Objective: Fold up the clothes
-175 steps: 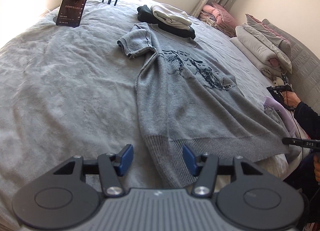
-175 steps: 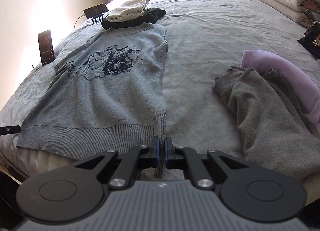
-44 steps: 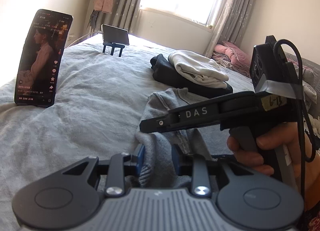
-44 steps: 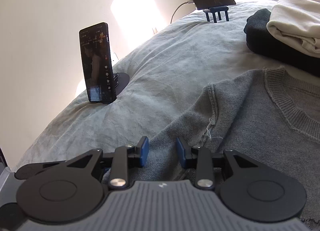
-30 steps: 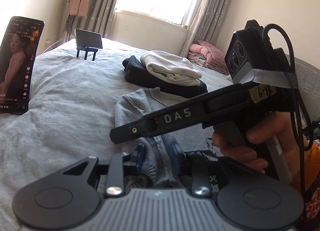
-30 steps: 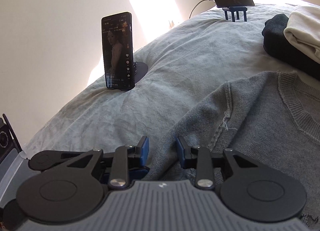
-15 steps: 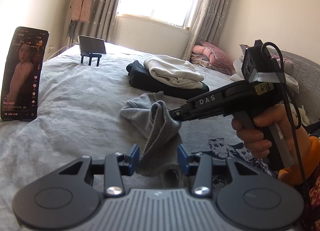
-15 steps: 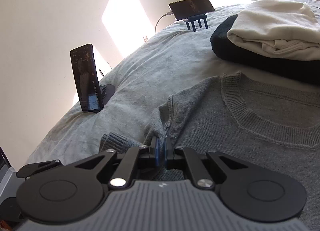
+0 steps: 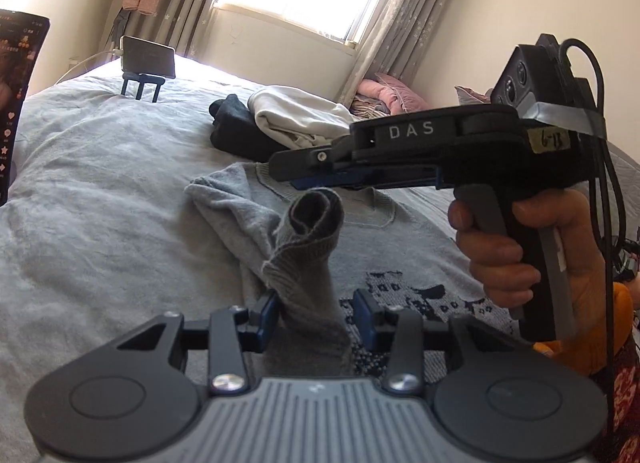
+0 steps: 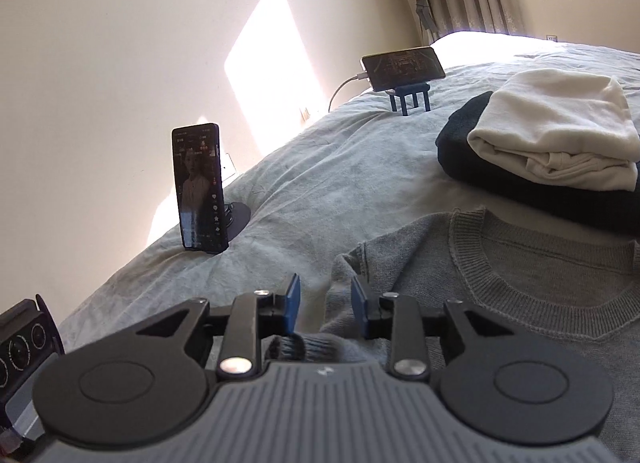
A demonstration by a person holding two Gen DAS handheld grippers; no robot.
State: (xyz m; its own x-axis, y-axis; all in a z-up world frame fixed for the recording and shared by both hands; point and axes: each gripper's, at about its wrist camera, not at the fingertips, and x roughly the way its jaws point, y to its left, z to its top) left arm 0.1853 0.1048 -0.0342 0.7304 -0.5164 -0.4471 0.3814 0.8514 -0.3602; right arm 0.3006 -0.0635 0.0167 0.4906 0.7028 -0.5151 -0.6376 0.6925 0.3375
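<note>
A grey knit sweater (image 9: 400,247) with a dark pattern lies face up on the bed, its neckline toward the folded stack (image 10: 520,283). Its left sleeve (image 9: 308,263) stands folded upward, the cuff curled over at the top. My left gripper (image 9: 316,315) is open around the sleeve's base. The left pad touches the knit and a small gap shows at the right pad. My right gripper (image 9: 288,171), held in a person's hand (image 9: 520,243), hovers just above the cuff. In the right wrist view its jaws (image 10: 326,303) are opening, with nothing pressed between them.
A folded stack, white garment on a dark one (image 9: 280,119) (image 10: 552,135), sits beyond the neckline. One phone on a small blue stand (image 9: 148,59) (image 10: 400,63) is at the far bed edge, another stands upright (image 10: 198,187) at the left. Pink bedding (image 9: 380,87) lies by the window.
The right gripper, shut on the sleeve half a second ago, has let go, its jaws have parted, and it has lifted slightly. The sleeve now stands upright between the left jaws.
</note>
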